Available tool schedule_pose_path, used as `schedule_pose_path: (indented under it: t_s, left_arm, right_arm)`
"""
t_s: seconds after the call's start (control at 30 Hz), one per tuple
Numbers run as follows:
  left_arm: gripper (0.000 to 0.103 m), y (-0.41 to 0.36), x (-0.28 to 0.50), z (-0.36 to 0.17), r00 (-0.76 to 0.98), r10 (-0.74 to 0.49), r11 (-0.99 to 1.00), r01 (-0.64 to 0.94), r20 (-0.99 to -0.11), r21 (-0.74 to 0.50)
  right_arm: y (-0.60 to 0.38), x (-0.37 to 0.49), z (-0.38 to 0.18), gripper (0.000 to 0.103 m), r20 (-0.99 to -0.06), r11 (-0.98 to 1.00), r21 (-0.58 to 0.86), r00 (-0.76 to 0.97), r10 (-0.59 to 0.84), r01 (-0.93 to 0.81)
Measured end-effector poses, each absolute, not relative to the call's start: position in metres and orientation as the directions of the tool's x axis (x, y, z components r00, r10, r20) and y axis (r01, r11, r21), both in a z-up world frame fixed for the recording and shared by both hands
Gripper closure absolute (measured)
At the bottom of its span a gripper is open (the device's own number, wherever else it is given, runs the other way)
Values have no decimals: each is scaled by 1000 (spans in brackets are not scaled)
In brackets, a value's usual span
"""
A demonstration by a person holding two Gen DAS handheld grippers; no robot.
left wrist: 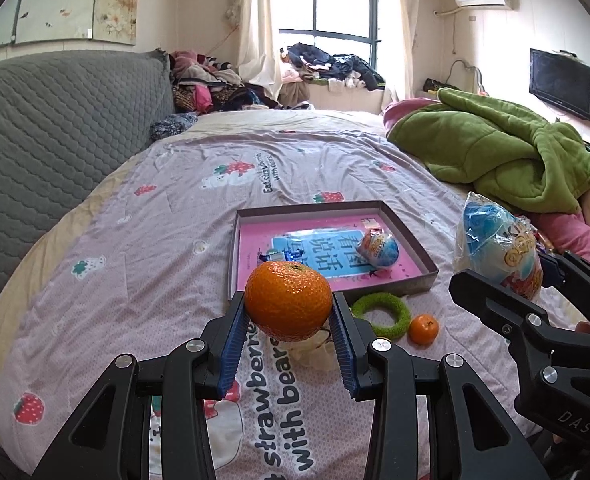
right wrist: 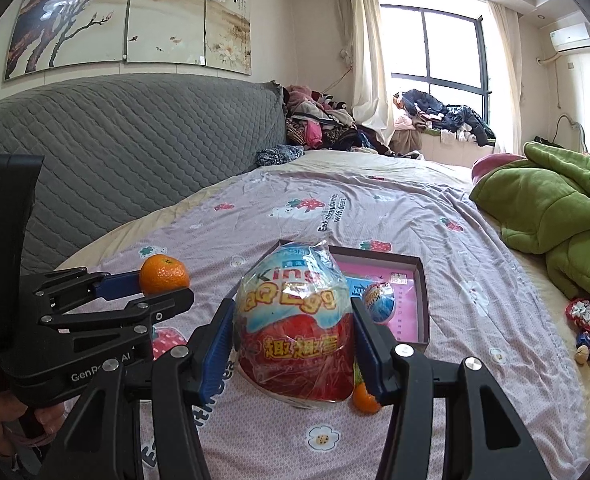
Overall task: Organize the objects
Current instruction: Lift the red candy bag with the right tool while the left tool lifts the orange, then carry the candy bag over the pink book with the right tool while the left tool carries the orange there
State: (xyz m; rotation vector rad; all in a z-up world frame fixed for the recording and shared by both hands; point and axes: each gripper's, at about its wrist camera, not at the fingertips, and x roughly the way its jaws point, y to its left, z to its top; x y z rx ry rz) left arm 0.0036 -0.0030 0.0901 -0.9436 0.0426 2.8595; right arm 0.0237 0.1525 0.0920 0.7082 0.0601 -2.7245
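Note:
My left gripper [left wrist: 289,314] is shut on a large orange mandarin [left wrist: 288,299] and holds it above the bedsheet, just in front of a shallow open box [left wrist: 429,266] with a pink book inside. A small toy egg [left wrist: 377,247] lies in the box. My right gripper [right wrist: 293,334] is shut on a big plastic-wrapped toy egg [right wrist: 295,324], held above the sheet in front of the same box [right wrist: 421,276]. In the right wrist view the left gripper [right wrist: 163,288] with its mandarin [right wrist: 164,274] is at the left.
A green fuzzy ring [left wrist: 381,314] and a small mandarin [left wrist: 424,329] lie on the sheet in front of the box. A green blanket [left wrist: 495,152] is heaped at the right. Wrapped candies [right wrist: 585,328] lie at the far right. A grey headboard [left wrist: 55,120] runs along the left.

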Motion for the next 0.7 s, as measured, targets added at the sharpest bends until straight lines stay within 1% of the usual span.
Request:
schedule_pose_path:
  t_s: [0.7]
  left_arm:
    - [61, 6, -10, 106, -809, 120, -989, -145, -576, -3]
  right_arm:
    - [157, 9, 118, 48, -443, -954, 31, -851, -281, 299]
